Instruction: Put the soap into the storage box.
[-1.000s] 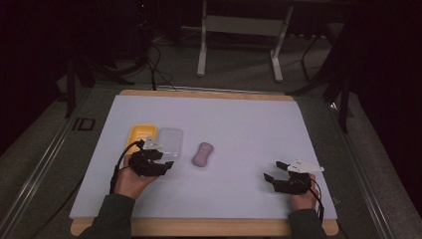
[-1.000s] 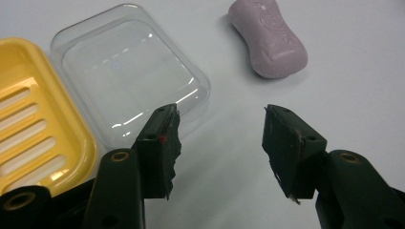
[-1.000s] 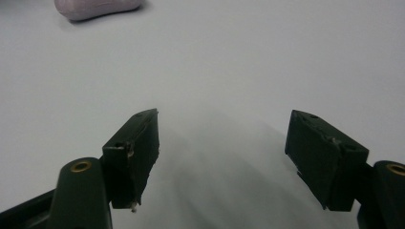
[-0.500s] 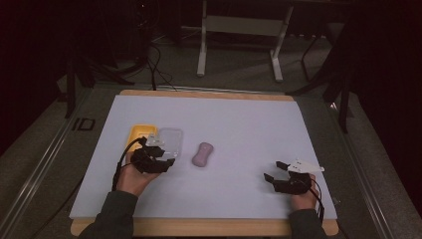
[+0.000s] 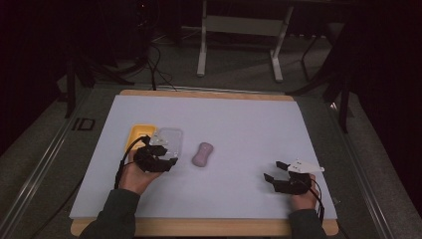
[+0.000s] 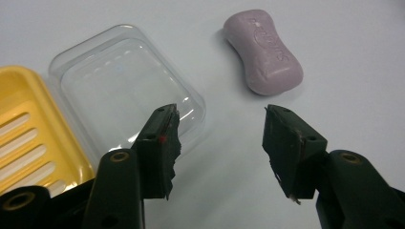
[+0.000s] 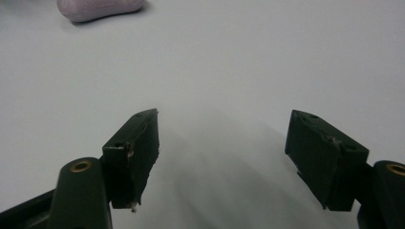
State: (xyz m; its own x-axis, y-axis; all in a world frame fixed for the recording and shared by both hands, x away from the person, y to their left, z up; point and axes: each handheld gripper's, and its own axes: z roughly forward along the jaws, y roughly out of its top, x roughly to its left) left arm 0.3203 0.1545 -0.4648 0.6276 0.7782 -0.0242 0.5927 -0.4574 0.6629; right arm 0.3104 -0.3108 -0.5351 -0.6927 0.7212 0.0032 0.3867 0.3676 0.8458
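A pale purple soap bar [image 5: 203,154] [image 6: 263,51] lies near the middle of the white table. To its left sit a clear plastic lid [image 5: 170,138] [image 6: 126,89] and, touching it, a yellow slotted soap dish [image 5: 138,133] [image 6: 31,140]. My left gripper [image 5: 168,160] [image 6: 219,143] hovers open just in front of the clear lid, nothing between its jaws; its left jaw overlaps the lid's near edge in the left gripper view. My right gripper [image 5: 273,171] [image 7: 222,157] rests open near the table's front right, holding nothing. The soap [image 7: 98,8] lies far off at that view's top left.
The white mat [image 5: 249,129] covers a wooden-edged table [image 5: 209,228]. Beyond the far edge stand a metal stand's legs [image 5: 239,45] and cables [image 5: 159,64] on a dark floor.
My left gripper has crept a little forward towards the clear lid and soap dish. The right gripper has stayed where it was.
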